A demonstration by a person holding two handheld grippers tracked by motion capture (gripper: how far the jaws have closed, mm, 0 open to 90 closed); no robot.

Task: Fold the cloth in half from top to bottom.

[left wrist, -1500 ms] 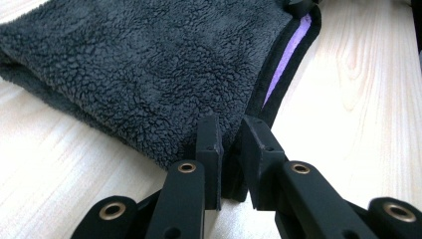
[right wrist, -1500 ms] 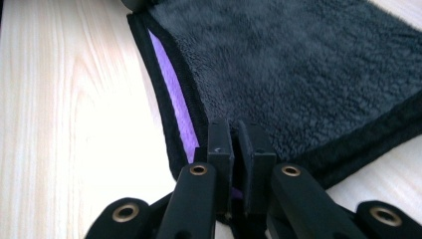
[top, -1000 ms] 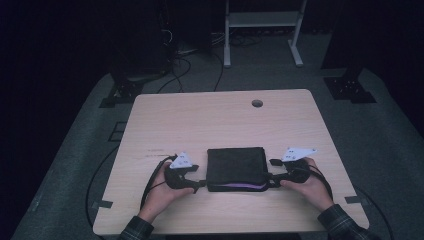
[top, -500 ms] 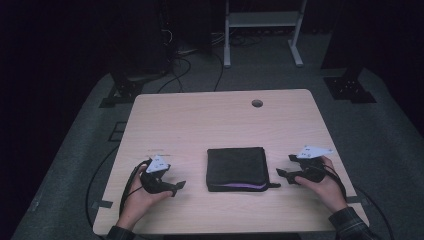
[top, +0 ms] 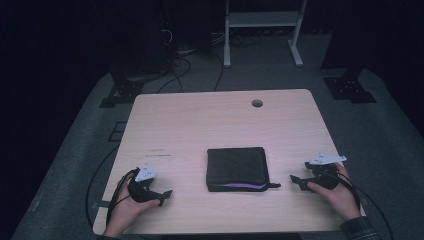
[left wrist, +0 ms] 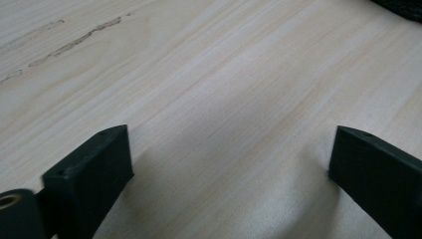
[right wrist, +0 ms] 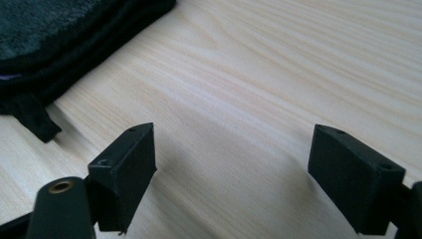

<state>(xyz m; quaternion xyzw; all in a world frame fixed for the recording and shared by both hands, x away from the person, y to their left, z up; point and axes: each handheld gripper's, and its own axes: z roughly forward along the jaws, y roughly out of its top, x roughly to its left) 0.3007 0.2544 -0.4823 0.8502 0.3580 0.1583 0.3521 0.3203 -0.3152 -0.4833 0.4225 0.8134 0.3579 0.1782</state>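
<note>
The folded dark cloth (top: pixel 236 168) is seen lying flat at table (top: pixel 200 120) centre-near, w/ left gripper (top: pixel 161 196) and right gripper (top: pixel 298 181) set apart either side, jaws just opened & empty; folding is judged done, so only withdrawal is called for next.

Each gripper, the left gripper (top: pixel 162 194) and the right gripper (top: pixel 296 181), is black with blocky jaws, a pale grey three-cornered plate on top, a brass-coloured fitting beside one jaw and a trailing black cable. Dark sleeve cuffs.
</note>
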